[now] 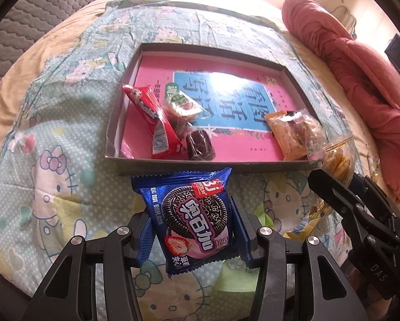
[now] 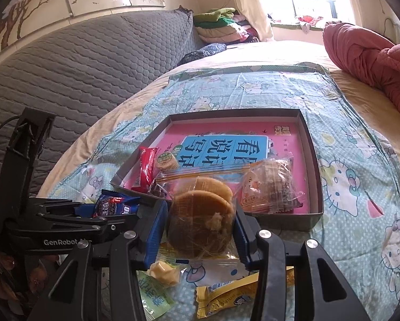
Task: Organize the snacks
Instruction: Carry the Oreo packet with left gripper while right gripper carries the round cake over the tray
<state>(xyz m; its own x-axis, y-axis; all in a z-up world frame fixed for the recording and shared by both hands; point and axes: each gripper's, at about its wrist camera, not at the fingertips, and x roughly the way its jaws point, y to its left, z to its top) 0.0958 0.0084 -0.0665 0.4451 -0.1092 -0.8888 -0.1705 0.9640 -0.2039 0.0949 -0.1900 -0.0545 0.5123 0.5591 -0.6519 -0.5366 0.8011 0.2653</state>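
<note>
1. While we look from the left gripper, its fingers squeeze the blue cookie pack between them, so we can carry it to the box just ahead.
2. From the right gripper, our fingers pinch the clear bag of round cakes, box close ahead.
</note>
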